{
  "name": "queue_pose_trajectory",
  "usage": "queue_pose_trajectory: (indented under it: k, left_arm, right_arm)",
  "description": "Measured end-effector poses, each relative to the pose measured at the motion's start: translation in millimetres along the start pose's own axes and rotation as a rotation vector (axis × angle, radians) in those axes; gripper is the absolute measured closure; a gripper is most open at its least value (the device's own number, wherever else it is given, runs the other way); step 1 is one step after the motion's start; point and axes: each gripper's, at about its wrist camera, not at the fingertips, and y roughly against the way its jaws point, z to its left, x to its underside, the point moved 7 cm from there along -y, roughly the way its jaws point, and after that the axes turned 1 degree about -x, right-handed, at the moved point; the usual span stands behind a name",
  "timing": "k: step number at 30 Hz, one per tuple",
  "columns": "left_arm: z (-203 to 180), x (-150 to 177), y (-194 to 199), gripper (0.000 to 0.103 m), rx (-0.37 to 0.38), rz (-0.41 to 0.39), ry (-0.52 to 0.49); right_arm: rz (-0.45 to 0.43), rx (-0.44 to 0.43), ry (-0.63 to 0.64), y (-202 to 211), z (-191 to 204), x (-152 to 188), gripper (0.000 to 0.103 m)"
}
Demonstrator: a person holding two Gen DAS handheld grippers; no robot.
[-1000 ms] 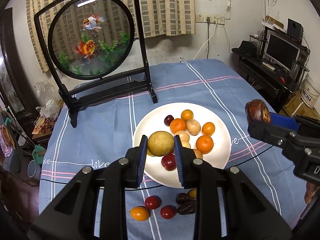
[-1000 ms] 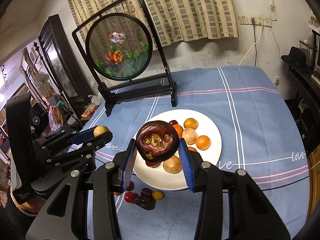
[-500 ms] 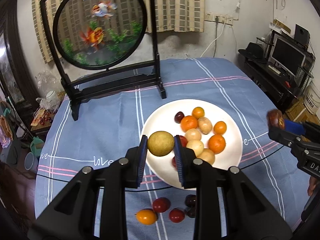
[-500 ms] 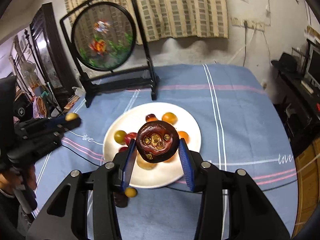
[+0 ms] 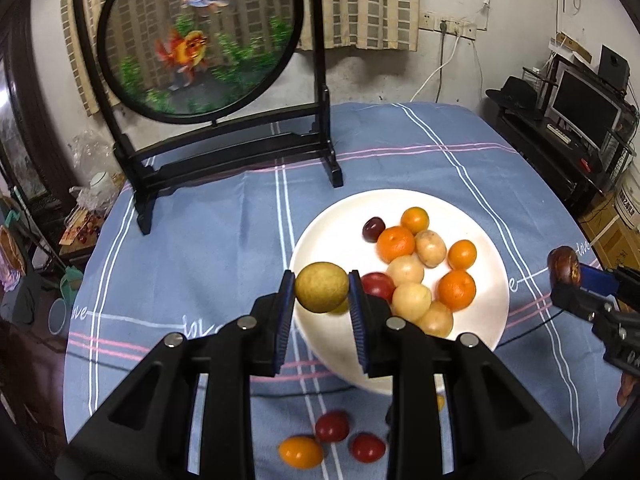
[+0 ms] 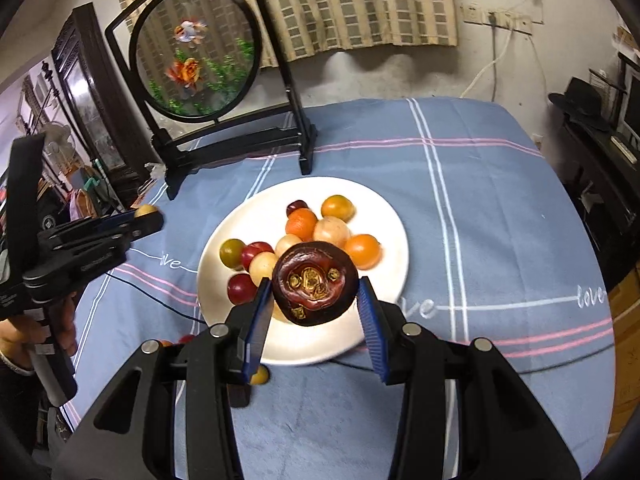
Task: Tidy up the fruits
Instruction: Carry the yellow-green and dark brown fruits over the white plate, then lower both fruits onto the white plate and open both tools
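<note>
A: Surface?
B: Table, blue striped cloth (image 5: 224,248).
A: On it?
B: White plate (image 5: 328,232) of fruit, black-framed round goldfish screen (image 5: 200,36) behind it, loose red and orange fruits (image 5: 332,426) at near edge.

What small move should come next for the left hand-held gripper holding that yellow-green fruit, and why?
Probably ease the left hand-held gripper forward and down over the round white plate, then open. Its round yellow-green fruit is clamped above the plate's near-left rim, where bare plate shows; the other fruits crowd the right side.
</note>
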Motion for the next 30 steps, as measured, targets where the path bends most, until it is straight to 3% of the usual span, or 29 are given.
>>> queue_pose_trajectory:
  k: [13, 30]
  left_arm:
    - [-12, -23, -53, 0.076, 0.0, 0.028, -0.015]
    - [-17, -23, -90, 0.076, -0.005, 0.084, -0.021]
  right_arm:
    - [0.027, -0.042, 0.063, -57, 22, -32, 0.06]
    - [0.078, -0.04, 0.073, -101, 18, -36, 0.06]
